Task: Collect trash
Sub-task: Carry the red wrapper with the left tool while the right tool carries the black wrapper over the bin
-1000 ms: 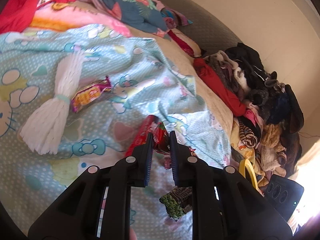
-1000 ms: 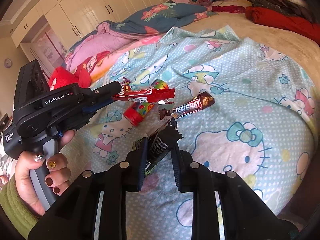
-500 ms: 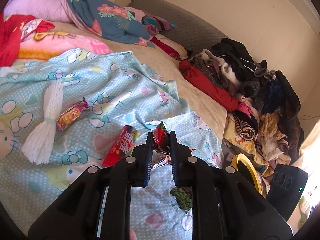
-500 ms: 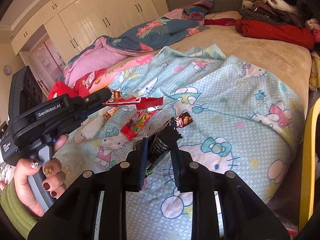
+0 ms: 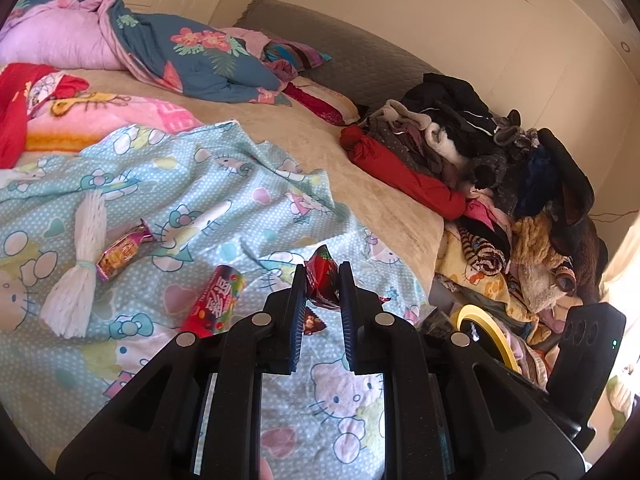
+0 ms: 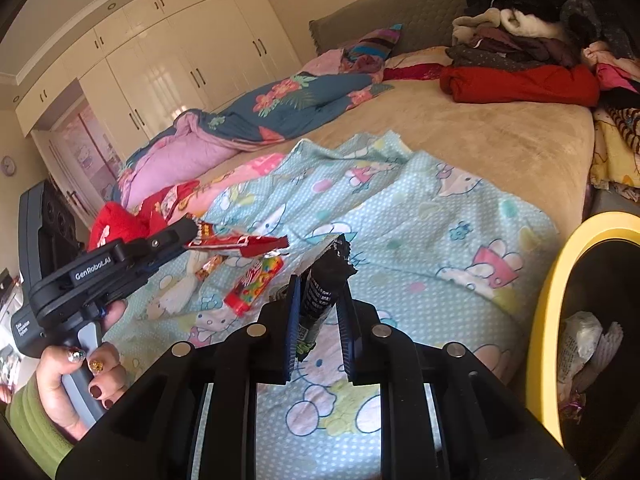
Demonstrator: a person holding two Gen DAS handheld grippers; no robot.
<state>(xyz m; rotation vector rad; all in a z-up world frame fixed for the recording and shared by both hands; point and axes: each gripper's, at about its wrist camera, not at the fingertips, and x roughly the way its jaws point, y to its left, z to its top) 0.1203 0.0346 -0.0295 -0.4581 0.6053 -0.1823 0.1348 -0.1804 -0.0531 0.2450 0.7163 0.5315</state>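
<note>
My left gripper is shut on a red snack wrapper and holds it above the Hello Kitty sheet; it also shows in the right wrist view with the red wrapper sticking out. My right gripper is shut on a black wrapper, held above the sheet. A yellow-rimmed trash bin stands at the bed's right edge with crumpled trash inside. On the sheet lie a red candy tube, a pink-yellow wrapper and a small dark wrapper.
A white yarn tassel lies left on the sheet. A clothes pile covers the bed's right side. Folded quilts lie at the back. The bin's rim shows beside the bed.
Both grippers have lifted and pulled back from the sheet toward the bed's right edge with their wrappers. The yellow bin has come into the right wrist view.
</note>
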